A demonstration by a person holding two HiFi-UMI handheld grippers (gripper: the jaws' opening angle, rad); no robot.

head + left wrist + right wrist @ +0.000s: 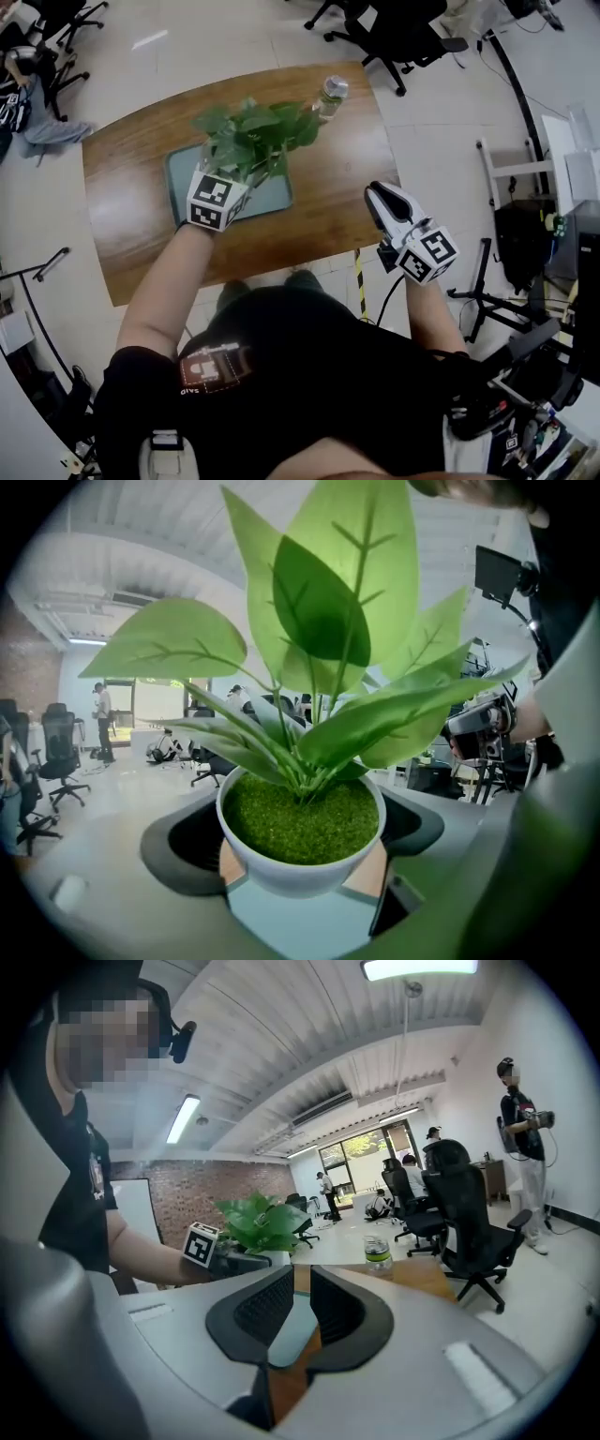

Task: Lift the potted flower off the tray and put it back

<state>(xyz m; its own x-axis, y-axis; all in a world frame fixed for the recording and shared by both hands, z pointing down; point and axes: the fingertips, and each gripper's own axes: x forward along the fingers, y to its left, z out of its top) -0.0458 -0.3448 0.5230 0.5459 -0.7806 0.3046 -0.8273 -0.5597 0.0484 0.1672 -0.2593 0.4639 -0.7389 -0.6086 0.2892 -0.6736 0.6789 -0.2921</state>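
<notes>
Holding the potted flower (300, 860) clamped in our left gripper (239, 180), we judge it lifted clear above the tray (180, 178): lift done, setting back remains. Our right gripper (298, 1309) waits aside, jaws slightly apart, empty.

Flowerpot (298, 872): showing plain white between the jaws of the left gripper (300, 832).
Leaves (347, 602): glowing light and dark green.
Tray (270, 195): looking pale grey-blue.
Table (328, 197): showing brown wood grain.
Marker cubes (214, 200): bearing black-and-white squares.
</notes>
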